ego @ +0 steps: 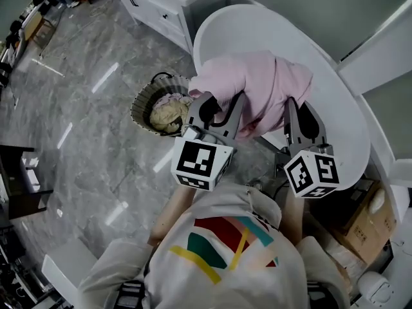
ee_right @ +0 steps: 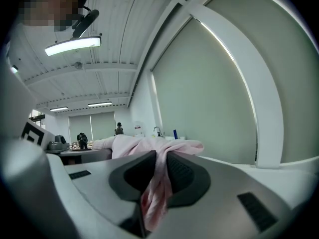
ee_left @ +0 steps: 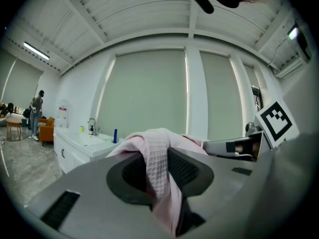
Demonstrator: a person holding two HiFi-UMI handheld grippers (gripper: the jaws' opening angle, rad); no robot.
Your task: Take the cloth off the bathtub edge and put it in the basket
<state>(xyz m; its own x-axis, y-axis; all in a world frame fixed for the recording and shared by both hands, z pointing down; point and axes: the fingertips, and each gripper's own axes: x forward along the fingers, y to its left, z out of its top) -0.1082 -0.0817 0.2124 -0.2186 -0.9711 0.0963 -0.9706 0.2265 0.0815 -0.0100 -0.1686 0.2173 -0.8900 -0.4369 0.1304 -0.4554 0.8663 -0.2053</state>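
Clamping the pink cloth [ego: 257,85] in the left gripper [ego: 219,111] and right gripper [ego: 303,118], the person apparently has it off the bathtub [ego: 341,102]; dropping it into the basket [ego: 137,108] remains.

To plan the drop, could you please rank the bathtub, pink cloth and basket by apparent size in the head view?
1. bathtub
2. pink cloth
3. basket; it is partly covered and farther from the camera, so its real size is unsure.
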